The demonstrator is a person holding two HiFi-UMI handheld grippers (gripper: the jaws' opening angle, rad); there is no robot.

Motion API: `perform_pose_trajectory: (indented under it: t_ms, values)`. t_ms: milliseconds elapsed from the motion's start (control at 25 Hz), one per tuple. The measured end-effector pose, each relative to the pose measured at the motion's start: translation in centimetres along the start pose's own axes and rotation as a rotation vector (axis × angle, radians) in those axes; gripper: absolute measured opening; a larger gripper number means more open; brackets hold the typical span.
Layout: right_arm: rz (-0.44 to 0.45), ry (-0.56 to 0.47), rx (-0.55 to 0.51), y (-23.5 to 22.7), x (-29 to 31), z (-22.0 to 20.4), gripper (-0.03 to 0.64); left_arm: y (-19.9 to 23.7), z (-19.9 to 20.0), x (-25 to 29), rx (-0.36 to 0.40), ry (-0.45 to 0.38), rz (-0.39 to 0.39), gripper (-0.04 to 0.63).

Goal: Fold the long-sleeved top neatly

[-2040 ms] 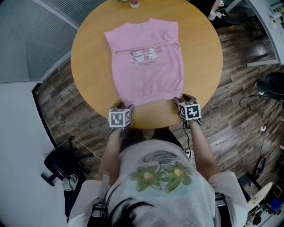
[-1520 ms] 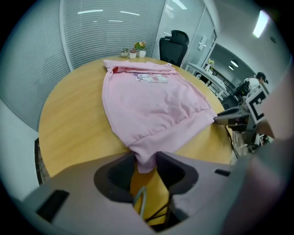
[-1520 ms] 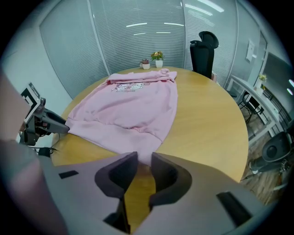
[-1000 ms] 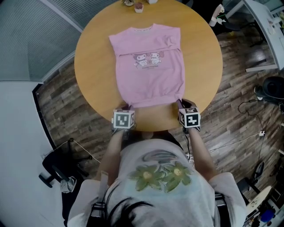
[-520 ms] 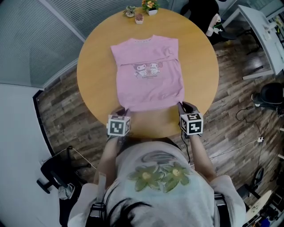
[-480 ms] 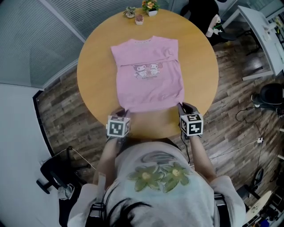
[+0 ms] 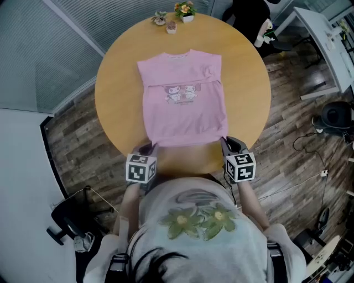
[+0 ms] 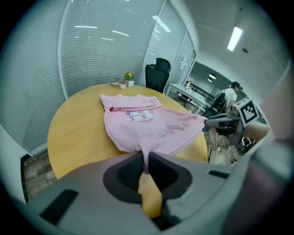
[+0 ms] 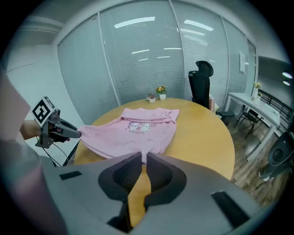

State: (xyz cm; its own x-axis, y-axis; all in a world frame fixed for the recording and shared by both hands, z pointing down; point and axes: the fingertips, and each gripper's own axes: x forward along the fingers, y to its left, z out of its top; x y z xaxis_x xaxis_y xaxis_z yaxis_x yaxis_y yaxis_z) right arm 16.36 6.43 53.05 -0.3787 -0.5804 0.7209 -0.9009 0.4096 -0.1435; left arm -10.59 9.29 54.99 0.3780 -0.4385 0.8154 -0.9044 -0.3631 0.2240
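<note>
A pink long-sleeved top (image 7: 182, 99) with a cartoon print lies on the round wooden table (image 7: 116, 83), sleeves tucked in, collar at the far side. My left gripper (image 7: 148, 148) is shut on the hem's near left corner. In the left gripper view the pink cloth (image 8: 147, 124) runs up from between the closed jaws. My right gripper (image 7: 225, 142) is shut on the hem's near right corner, and the cloth (image 9: 133, 128) is pinched the same way in the right gripper view. The near hem hangs lifted between the two grippers, off the table.
Small potted plants (image 7: 185, 10) stand at the table's far edge. A black office chair (image 9: 202, 87) and a glass wall with blinds lie beyond it. Desks and cables are on the wood floor to the right (image 7: 326, 83). A dark stool base (image 7: 66, 221) sits lower left.
Both grippers have risen with the hem corners still held, lifting the top's near edge off the table. The rest of the top stays flat.
</note>
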Motion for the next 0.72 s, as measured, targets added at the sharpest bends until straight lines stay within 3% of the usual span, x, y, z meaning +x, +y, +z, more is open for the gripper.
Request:
perform_pose_trajectory:
  t_ms: [440,720]
  values:
    - [-0.030,-0.129,-0.013,-0.9,-0.1,6.0,0.044,2.0,7.3,-1.9,0.064,-0.151,0.036,0.041]
    - [-0.059,-0.180,-0.002,-2.2,1.7,9.5,0.044,3.6,10.6,-0.9,0.030,-0.179,0.055,0.041]
